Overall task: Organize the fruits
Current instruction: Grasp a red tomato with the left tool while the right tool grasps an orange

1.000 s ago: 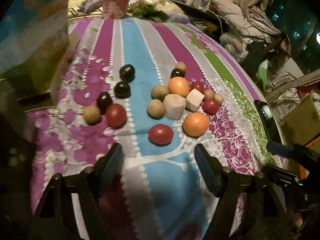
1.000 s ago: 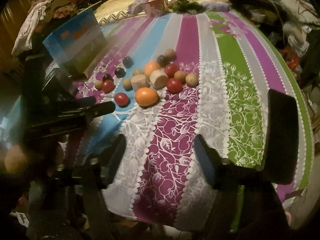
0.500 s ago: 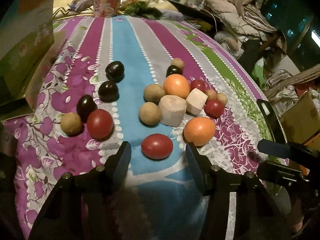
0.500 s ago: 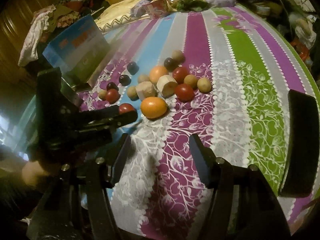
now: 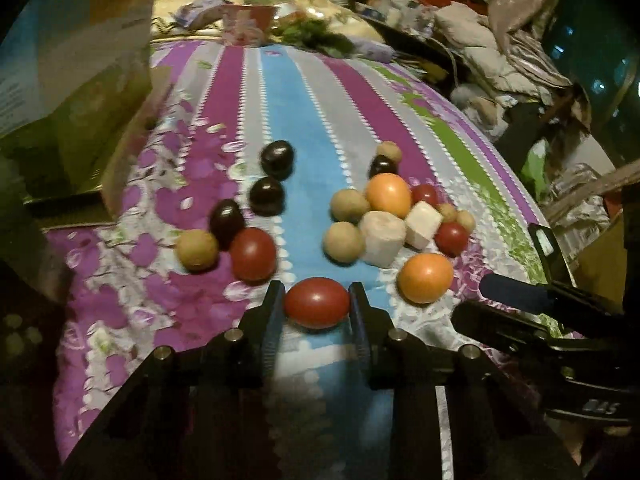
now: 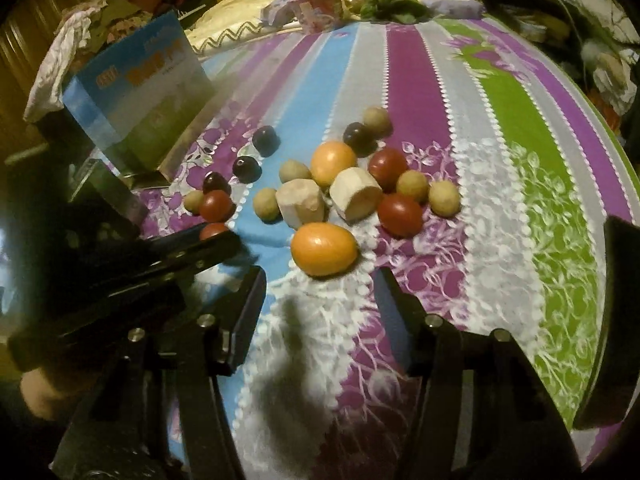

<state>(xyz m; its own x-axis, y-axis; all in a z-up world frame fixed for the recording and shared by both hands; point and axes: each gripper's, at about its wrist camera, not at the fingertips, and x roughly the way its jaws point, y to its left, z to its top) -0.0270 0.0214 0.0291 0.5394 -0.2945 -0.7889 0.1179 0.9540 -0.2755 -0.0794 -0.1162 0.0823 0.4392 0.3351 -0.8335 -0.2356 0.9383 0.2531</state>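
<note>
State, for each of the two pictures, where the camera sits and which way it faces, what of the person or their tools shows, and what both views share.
Left wrist: on the left gripper, angled down at the bed; its jaws are closing around a red fruit.
Right wrist: on the right gripper, angled down behind an orange fruit; jaws closing, nothing between them; a hand shows lower left.
Shared: the fruit pile on the striped cloth, and each view shows the other gripper.

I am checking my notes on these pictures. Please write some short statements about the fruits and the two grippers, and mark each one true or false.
1. The left gripper has a red fruit between its closing jaws. True.
2. The right gripper holds an orange fruit. False: the fruit lies ahead of its empty, closing jaws.
3. The fruits lie on a striped cloth. True.
4. All fruits are red. False: there are also orange, dark and tan ones.
</note>
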